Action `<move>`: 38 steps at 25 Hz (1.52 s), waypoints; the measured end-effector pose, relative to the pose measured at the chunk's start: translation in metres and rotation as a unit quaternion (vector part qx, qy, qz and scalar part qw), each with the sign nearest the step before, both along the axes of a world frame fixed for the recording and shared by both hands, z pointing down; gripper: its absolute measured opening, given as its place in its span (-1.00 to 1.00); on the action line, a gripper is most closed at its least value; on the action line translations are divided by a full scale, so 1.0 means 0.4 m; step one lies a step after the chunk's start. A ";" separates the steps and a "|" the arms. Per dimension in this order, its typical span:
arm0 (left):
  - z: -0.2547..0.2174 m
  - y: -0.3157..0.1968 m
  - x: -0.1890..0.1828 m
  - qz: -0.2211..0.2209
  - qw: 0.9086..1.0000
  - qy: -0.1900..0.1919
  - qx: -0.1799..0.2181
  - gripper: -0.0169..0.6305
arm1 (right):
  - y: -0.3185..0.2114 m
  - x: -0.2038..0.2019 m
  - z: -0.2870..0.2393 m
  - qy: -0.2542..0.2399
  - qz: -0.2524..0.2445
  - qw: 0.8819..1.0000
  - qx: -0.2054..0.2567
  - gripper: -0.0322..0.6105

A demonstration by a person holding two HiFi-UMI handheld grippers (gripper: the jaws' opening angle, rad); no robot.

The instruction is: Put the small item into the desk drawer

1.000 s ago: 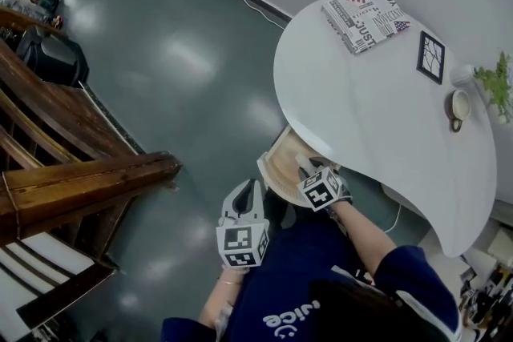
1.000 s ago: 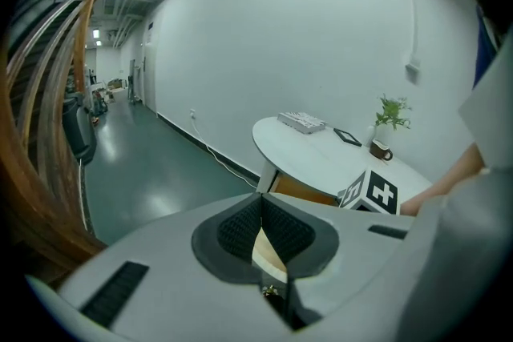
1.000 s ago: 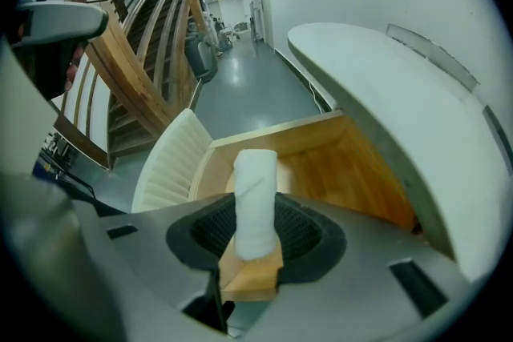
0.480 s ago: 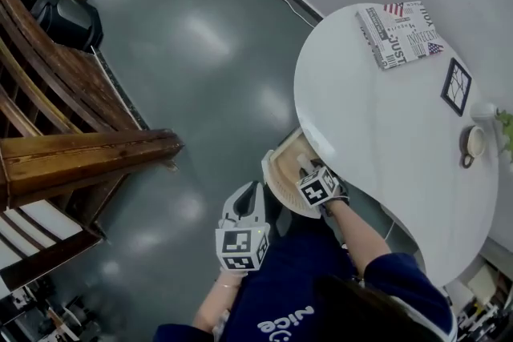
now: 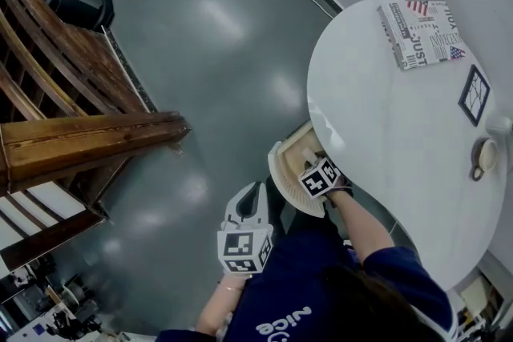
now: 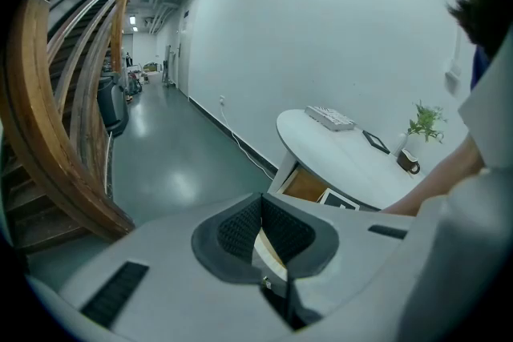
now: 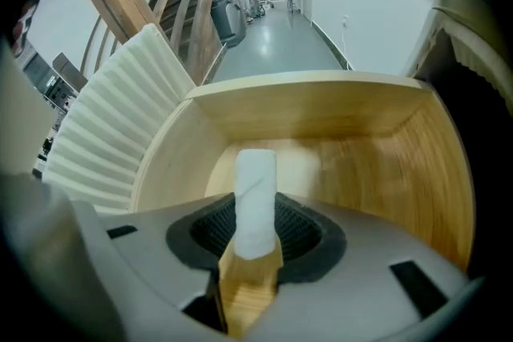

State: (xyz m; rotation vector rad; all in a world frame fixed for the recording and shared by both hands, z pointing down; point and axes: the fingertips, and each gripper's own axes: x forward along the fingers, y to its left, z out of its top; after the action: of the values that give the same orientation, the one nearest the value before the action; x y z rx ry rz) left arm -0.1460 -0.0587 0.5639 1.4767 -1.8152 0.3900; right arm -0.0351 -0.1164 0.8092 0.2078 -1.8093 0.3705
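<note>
White and cylindrical, the small item (image 7: 255, 192) is clamped between the jaws of the right gripper (image 7: 256, 230). Its long axis runs forward along them, over the wooden floor of the open drawer (image 7: 377, 164). The drawer projects from under the white bench (image 5: 385, 116), and the right arm reaches forward and down into it. The left gripper (image 6: 258, 204), jaws together and empty, hangs beside the body, apart from the drawer. Release likely needs only parting of the jaws.
</note>
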 end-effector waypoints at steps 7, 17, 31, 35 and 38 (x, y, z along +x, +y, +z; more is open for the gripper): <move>0.016 0.009 -0.001 -0.003 1.000 -0.003 -0.014 -0.93 | 0.029 0.006 0.044 0.026 -0.025 0.999 -0.009 -0.43; 0.041 0.038 -0.010 0.002 0.999 -0.007 -0.036 -0.93 | 0.030 -0.003 0.099 0.051 -0.036 0.998 -0.019 -0.43; 0.031 0.033 -0.025 0.004 1.000 -0.008 -0.020 -0.93 | 0.036 -0.009 0.079 0.058 -0.023 0.998 -0.024 -0.12; 0.026 0.034 -0.027 0.008 1.000 -0.007 -0.012 -0.93 | 0.028 -0.018 0.050 0.048 -0.017 0.999 -0.014 -0.07; 0.020 0.035 -0.029 0.011 1.000 -0.006 -0.004 -0.93 | 0.031 -0.022 0.022 0.041 -0.015 0.999 -0.007 -0.06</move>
State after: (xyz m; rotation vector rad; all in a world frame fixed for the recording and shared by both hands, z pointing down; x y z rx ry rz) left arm -0.1577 -0.0448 0.5720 1.4931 -1.8061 0.4186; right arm -0.0439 -0.1041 0.8179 0.1835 -1.7273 0.3499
